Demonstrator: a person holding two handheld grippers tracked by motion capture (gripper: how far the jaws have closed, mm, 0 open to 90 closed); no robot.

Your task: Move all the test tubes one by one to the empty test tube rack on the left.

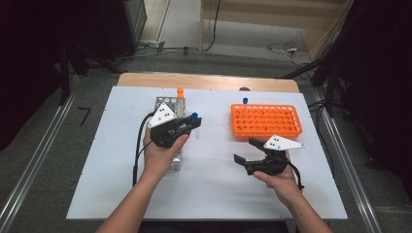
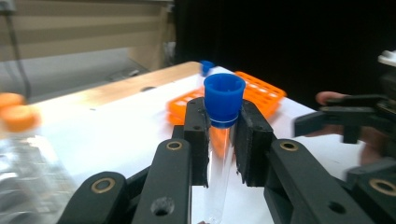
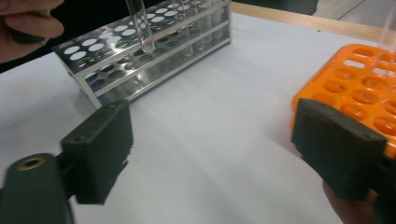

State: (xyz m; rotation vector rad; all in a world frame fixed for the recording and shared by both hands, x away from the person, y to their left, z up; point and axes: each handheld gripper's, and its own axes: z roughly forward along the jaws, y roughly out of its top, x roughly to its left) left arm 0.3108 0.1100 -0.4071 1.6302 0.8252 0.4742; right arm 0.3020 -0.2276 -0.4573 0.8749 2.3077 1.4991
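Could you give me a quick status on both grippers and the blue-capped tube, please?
Left gripper shut on blue-capped tube, lifted above metal rack. Right gripper open, nothing between jaws. Orange rack ahead, path unobstructed.

Grey carpeted floor (image 1: 58, 160) all around a white-topped wooden table (image 1: 214, 189). Metal floor rails (image 1: 29, 170) at eight and four o'clock. Black cables (image 1: 194, 48) trailing at twelve. Pale wooden wall panelling (image 1: 272, 14) at one o'clock. Dark equipment (image 1: 29, 58) at ten.

Bare table (image 1: 214, 165) between metal rack (image 1: 163, 104) and orange rack (image 1: 265, 120).
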